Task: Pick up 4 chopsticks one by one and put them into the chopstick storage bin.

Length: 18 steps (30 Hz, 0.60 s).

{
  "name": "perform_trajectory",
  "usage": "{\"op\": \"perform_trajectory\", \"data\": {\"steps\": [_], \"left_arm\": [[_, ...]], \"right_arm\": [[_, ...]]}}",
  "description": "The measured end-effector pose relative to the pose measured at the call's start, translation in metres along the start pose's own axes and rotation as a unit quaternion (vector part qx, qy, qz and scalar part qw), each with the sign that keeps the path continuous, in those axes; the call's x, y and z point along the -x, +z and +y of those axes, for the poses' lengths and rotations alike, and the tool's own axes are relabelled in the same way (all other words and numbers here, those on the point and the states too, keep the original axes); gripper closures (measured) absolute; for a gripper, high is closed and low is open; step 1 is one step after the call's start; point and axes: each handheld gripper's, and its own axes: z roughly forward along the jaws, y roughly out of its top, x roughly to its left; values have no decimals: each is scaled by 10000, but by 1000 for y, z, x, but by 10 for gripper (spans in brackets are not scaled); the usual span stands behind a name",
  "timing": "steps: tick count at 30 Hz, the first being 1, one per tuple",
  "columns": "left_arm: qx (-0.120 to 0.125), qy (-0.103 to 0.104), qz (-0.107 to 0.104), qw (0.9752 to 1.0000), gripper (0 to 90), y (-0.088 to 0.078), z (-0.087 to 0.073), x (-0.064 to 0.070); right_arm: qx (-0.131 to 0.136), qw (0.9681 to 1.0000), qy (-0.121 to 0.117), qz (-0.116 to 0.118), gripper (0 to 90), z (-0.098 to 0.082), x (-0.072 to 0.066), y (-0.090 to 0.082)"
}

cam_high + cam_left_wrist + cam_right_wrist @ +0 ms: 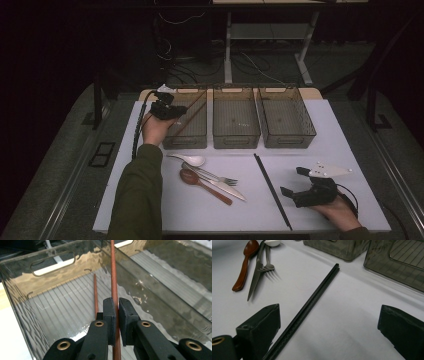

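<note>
Left claw [117,315]: pinches a reddish-brown chopstick [114,277], pads pressed against its sides, over the left bin [186,137]; in the high view this claw [172,111] sits at the bin's left rim.
Held chopstick: slants into the left bin, its far end toward the far wall.
2nd chopstick [95,292]: same colour, lies inside that bin, just beside the held 1.
Bins: 3 smoky see-through bins stand in a row at the far side of the desk [325,150]: left, middle [235,137], right [290,140].
Cutlery near the desk's front, left of centre: white spoon [190,159], brown wooden spoon [202,184], fork [212,175], knife [225,189], lying close together.
Black chopsticks [272,190]: a pair lying together on the desk, between the cutlery and the right claw.
Right claw [294,182]: spread wide, holds nothing, low over the desk at the near right; the black pair [312,305] passes by its left jaw in the right gripper view.
</note>
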Motion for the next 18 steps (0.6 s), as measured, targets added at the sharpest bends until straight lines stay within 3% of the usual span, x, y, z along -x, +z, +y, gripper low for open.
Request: {"op": "perform_trajectory", "data": {"steps": [8, 14, 18], "left_arm": [[-162, -150, 135, 9997, 829, 5, -2, -2], [-269, -382, 272, 9985, 828, 9, -4, -4], [-294, -408, 267, 9984, 825, 9, -4, -5]], "right_arm": [[15, 10000, -20, -2, 40, 0, 0, 0], [13, 10000, -16, -1, 40, 0, 0, 0], [21, 10000, -15, -1, 40, 0, 0, 0]]}}
